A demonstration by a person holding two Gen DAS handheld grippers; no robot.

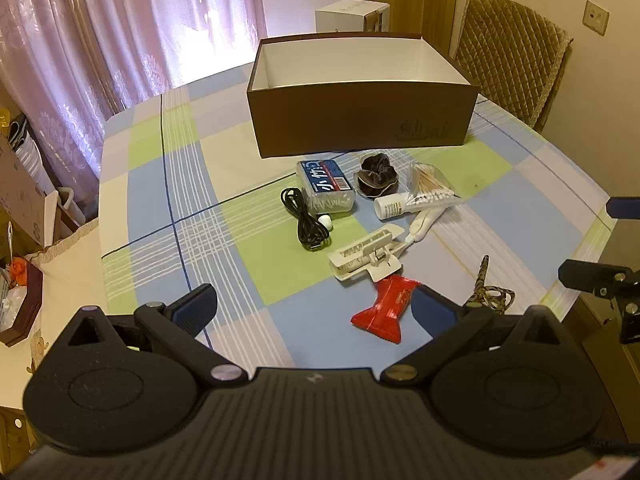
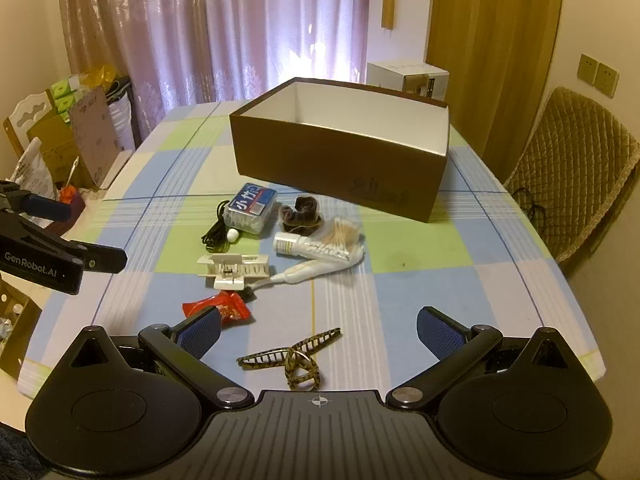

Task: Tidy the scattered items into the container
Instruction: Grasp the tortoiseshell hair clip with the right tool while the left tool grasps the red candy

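Standing toward the far side of the checked surface (image 2: 420,280): one brown box (image 2: 340,164), open-topped, white inside, nothing visible in it. Scattered in front of the box: toothpick case (image 2: 251,209), black cable (image 2: 216,232), dark scrunchie (image 2: 300,216), cotton swabs (image 2: 340,236), small white bottle (image 2: 286,245), cream hair clip (image 2: 234,266), red packet (image 2: 222,309), patterned claw clip (image 2: 296,358). Left gripper (image 1: 316,312): fingers spread wide, holding nothing, above the red packet. Right gripper (image 2: 318,330): fingers spread wide, empty, over the claw clip.

Pink lace curtains (image 2: 248,32) glow with daylight behind the checked bench (image 2: 420,280) (a quilted chair (image 2: 576,172) stands beside it).
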